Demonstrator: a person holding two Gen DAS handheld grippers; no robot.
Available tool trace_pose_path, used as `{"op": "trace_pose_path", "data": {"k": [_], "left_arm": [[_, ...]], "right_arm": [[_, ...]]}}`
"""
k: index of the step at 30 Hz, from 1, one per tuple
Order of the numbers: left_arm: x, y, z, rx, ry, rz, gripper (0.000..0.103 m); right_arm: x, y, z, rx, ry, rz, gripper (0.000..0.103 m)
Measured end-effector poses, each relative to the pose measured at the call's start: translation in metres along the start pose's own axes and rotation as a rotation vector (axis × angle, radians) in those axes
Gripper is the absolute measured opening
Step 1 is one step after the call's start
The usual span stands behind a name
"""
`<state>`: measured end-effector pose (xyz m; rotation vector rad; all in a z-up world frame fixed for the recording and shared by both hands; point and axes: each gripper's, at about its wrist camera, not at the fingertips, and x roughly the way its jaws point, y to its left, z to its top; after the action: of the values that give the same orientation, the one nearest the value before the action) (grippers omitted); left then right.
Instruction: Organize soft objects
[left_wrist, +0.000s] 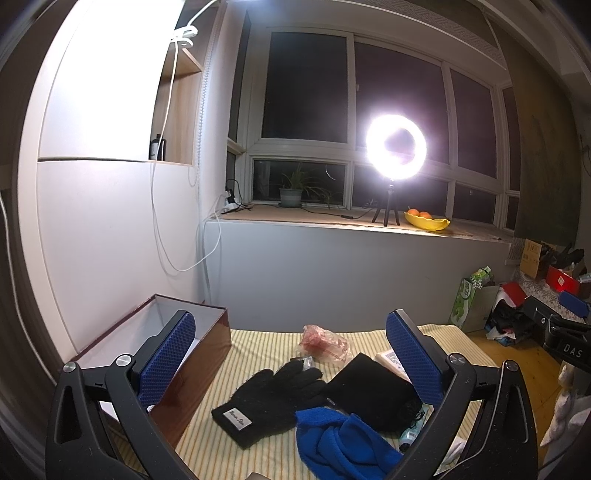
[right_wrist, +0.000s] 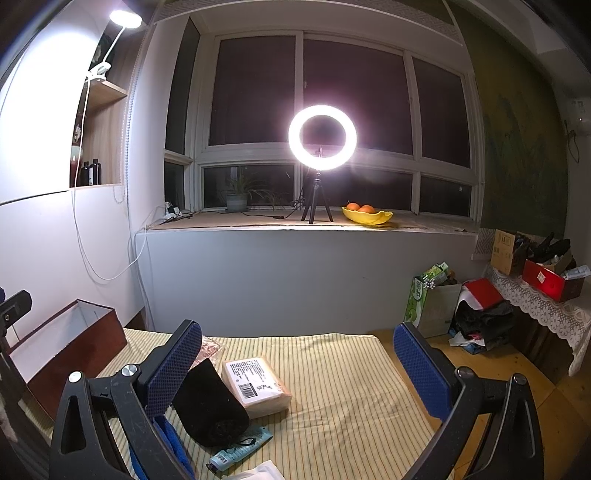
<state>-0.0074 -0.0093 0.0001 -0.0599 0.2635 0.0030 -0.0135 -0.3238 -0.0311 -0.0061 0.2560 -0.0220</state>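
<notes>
Both grippers hover over the table (right_wrist: 351, 387) with nothing in them: the left gripper (left_wrist: 291, 365) has its fingers spread wide, and so does the right gripper (right_wrist: 299, 369). The soft things lie in a loose heap by the near edge, under the left gripper: a black glove (left_wrist: 273, 398) flat on the striped cloth, a blue fleece (left_wrist: 343, 443) bunched against its cuff, and a black pouch (left_wrist: 373, 391) touching both. A crinkled plastic bag (left_wrist: 325, 341) sits further back, toward the middle. The open box (left_wrist: 110, 350) stands along the left edge, empty as far as I can see, so it looks like the place for the soft items. The right gripper faces the paper packet (right_wrist: 256, 384) beside the pouch, with a tube (right_wrist: 240, 448) near the front edge. The left looks best placed for the glove.
</notes>
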Motion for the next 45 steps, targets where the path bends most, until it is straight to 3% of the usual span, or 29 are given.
{"op": "trace_pose_path", "data": {"k": [23,27,32,39,45], "left_arm": [[0.003,0.004,-0.014,-0.007,0.05,0.0,0.102],[0.005,0.01,-0.022,-0.014,0.084,0.002,0.102],[0.012,0.019,-0.039,-0.054,0.165,-0.025,0.102],[0.035,0.029,-0.078,-0.156,0.357,-0.142,0.102],[0.046,0.023,-0.103,-0.18,0.448,-0.197,0.101]], "right_arm": [[0.012,-0.002,-0.011,0.0,0.06,0.039,0.103],[0.02,-0.004,-0.015,0.005,0.097,0.095,0.103],[0.039,-0.002,-0.023,0.012,0.2,0.256,0.103],[0.067,0.019,-0.045,-0.024,0.366,0.427,0.103],[0.088,0.045,-0.068,-0.069,0.493,0.526,0.103]]}}
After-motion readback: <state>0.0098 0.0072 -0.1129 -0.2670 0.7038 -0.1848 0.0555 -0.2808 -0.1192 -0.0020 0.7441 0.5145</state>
